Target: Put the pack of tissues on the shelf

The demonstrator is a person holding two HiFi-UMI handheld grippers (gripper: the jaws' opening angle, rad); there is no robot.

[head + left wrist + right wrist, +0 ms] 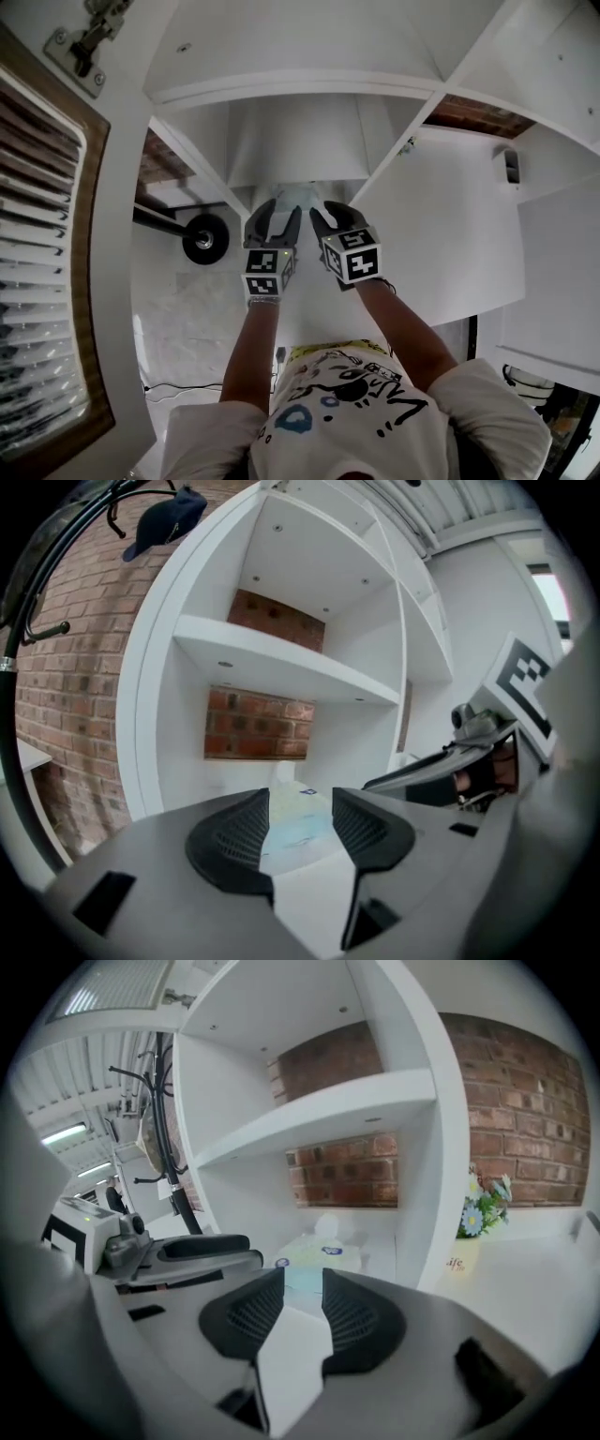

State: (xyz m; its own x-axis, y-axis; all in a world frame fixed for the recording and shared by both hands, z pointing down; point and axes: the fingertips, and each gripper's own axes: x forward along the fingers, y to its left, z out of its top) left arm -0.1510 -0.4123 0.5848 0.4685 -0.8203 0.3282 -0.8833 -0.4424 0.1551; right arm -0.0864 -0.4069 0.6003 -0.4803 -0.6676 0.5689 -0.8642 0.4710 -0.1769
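White shelf [380,1241] holds tissue pack [317,1249]; left hand-held gripper [301,799], right hand-held gripper [302,1279] gape empty

Flower pot [466,1252] nr brick wall [525,1110]; cap [167,519] hung.

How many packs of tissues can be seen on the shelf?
1. The pack of tissues lies in a lower compartment of the shelf, just beyond the open left gripper and right gripper. Other compartments are partly hidden.
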